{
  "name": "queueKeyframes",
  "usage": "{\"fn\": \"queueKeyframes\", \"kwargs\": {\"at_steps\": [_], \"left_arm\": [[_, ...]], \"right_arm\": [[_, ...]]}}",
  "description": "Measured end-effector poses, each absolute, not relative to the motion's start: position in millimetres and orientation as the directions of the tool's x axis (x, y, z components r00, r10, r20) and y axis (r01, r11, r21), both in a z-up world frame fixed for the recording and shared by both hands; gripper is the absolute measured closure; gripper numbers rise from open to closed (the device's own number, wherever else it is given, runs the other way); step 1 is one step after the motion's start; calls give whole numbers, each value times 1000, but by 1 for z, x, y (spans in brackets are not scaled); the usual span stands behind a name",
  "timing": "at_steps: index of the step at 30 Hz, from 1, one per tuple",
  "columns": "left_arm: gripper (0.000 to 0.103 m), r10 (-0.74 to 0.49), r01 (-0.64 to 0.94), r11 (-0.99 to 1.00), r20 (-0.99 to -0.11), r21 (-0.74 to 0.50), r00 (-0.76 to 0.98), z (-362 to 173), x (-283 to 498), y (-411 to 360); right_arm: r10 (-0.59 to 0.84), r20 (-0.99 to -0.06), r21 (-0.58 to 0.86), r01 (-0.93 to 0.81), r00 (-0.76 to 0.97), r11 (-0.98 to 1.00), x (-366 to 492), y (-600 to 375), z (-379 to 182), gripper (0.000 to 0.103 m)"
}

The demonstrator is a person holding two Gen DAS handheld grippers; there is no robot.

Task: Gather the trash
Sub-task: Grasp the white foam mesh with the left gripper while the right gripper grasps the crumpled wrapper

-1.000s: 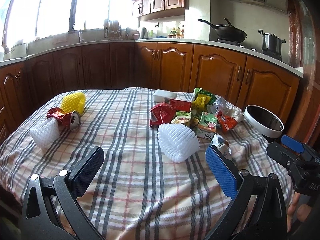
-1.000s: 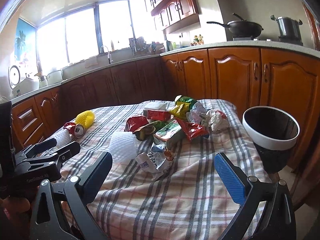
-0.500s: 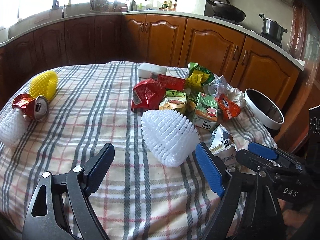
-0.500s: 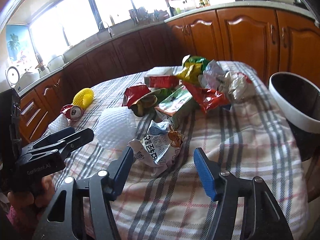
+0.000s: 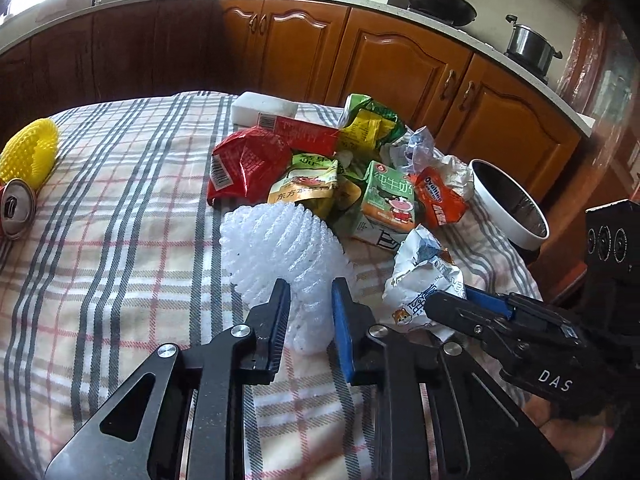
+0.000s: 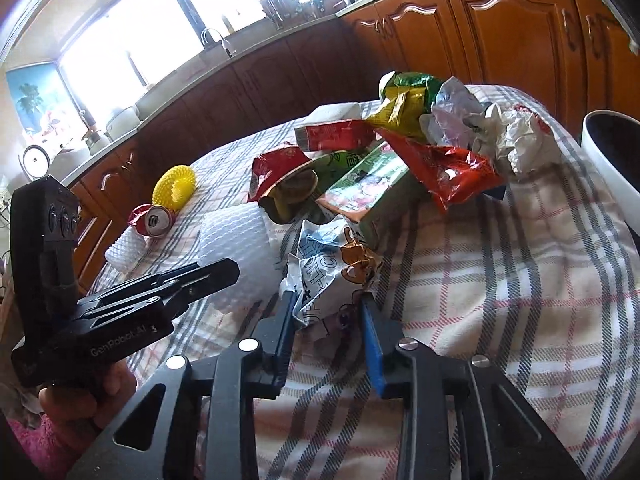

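Observation:
My left gripper (image 5: 310, 300) is shut on the near end of a white foam fruit net (image 5: 280, 248) lying on the plaid tablecloth. My right gripper (image 6: 328, 312) is shut on a crumpled white snack wrapper (image 6: 332, 264) with a cartoon print; the wrapper also shows in the left wrist view (image 5: 424, 276), beside the net. A pile of wrappers and a green milk carton (image 5: 388, 196) lies behind them. A white-rimmed bin (image 5: 508, 204) stands off the table's right edge.
A yellow foam net (image 5: 28, 152), a crushed red can (image 5: 16, 208) and a second white foam net (image 6: 124, 248) lie at the table's left side. Wooden cabinets and a counter with a wok (image 5: 436, 4) and a pot run behind.
Both grippers moved forward and down to the table and closed: the left onto the white foam net, the right onto the snack wrapper.

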State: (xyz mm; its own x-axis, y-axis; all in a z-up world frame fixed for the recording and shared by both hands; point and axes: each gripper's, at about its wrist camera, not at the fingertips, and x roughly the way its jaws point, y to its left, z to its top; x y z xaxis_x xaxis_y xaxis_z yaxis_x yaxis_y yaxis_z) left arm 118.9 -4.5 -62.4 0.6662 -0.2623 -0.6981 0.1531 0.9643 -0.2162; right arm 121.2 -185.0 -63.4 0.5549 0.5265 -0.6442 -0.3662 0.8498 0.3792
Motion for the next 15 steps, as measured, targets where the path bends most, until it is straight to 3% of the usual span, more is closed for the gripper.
{"fn": "queueKeyframes", "kwargs": {"at_steps": [3, 15], "left_arm": [[92, -292, 180, 956, -685, -232, 667, -53, 117, -10], [93, -424, 350, 903, -642, -248, 639, -19, 118, -74]], "right_arm": [[517, -630, 369, -363, 579, 856, 116, -194, -56, 74], [424, -586, 367, -240, 691, 899, 105, -273, -28, 74]]}}
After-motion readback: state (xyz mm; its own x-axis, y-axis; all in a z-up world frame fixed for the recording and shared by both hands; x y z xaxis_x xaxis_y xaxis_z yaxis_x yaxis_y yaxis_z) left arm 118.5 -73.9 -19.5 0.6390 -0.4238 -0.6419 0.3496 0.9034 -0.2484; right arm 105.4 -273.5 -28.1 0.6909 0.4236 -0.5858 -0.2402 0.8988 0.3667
